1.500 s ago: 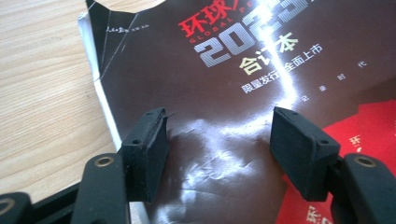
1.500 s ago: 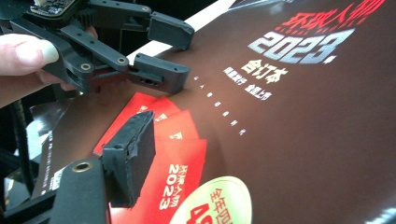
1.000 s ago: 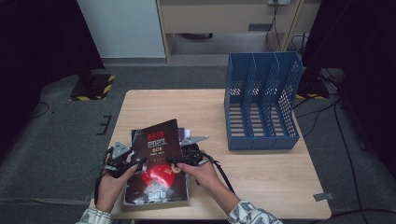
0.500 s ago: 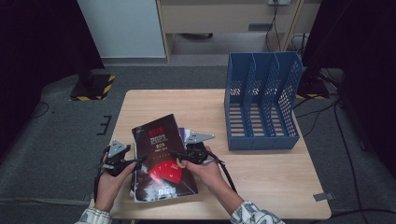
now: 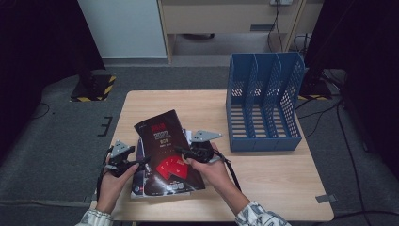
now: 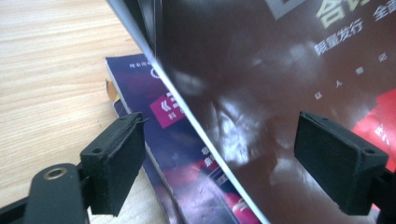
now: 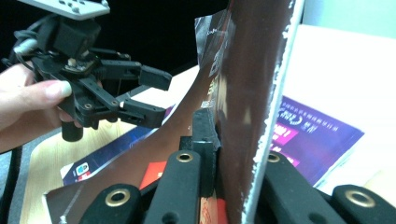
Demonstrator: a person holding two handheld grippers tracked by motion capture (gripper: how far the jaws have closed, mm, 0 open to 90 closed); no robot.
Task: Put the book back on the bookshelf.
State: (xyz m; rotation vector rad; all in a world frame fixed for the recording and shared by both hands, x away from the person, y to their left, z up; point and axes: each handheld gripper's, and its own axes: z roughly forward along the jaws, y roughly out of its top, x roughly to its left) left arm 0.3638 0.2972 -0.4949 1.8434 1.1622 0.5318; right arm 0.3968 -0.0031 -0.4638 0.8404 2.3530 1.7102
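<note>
While the right gripper (image 5: 181, 151) pinches the right edge of a dark magazine (image 5: 167, 155), that edge is tilted up off the stack and the cover slopes down toward the left. In the right gripper view the jaws are clamped tight on the magazine's edge (image 7: 243, 116), pads pressed against both faces. The left gripper (image 5: 141, 162) sits at the magazine's left side with its jaws spread wide; in the left gripper view the cover's lower edge (image 6: 224, 116) runs between the two pads (image 6: 114, 161) without touching either (gap visible on both sides), so it holds nothing. Its jaws have just been opening. Below the lifted cover lies a purple booklet (image 6: 159, 112), flat on the table (image 5: 263, 169); there may be more sheets under it, but the stack is too hidden to count. A blue file rack (image 5: 261, 101) stands upright at the table's far right, well apart from both hands.
</note>
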